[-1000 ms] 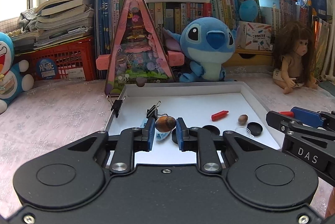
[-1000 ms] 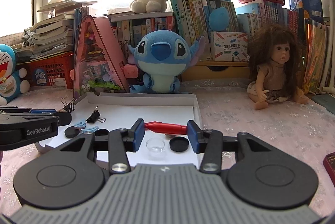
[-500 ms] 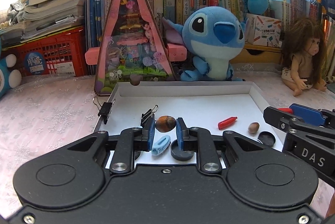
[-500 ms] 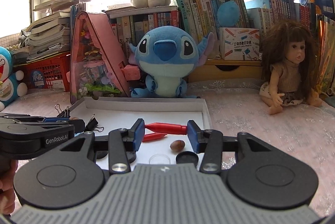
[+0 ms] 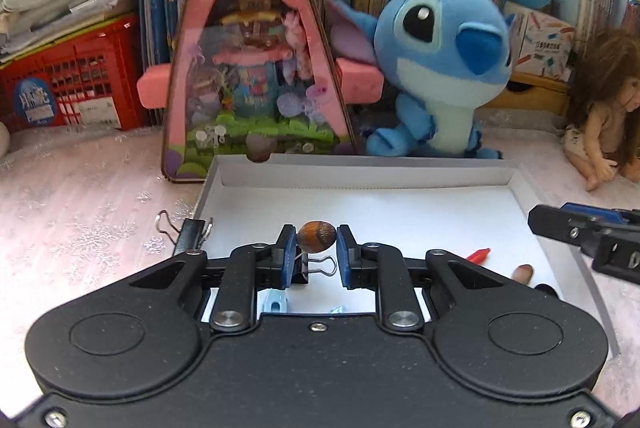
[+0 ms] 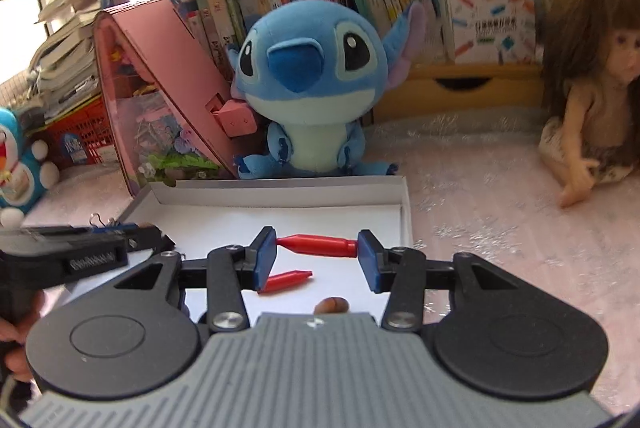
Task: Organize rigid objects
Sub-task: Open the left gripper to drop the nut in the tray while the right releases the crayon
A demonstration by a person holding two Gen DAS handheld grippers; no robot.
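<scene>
My left gripper [image 5: 316,248] is shut on a brown acorn-like nut [image 5: 316,236] and holds it above the near left part of the white shallow box [image 5: 360,172]. My right gripper [image 6: 317,251] is shut on a red crayon-like stick [image 6: 318,245], held end to end over the same box [image 6: 280,193]. In the box lie a second red stick [image 6: 286,281], a second brown nut [image 6: 331,305], a black binder clip [image 5: 316,266] and light blue pieces [image 5: 274,302]. The right gripper's tip shows in the left wrist view [image 5: 588,232].
A blue Stitch plush [image 5: 444,68] and a pink triangular toy house [image 5: 248,60] stand right behind the box. A doll [image 6: 592,100] sits at the right. A binder clip [image 5: 180,232] grips the box's left rim. Books and a red crate [image 5: 64,80] line the back.
Both grippers have moved forward over the box toward the back, each keeping its object. The plush and toy house look closer, and the box items have slid toward the frame bottom.
</scene>
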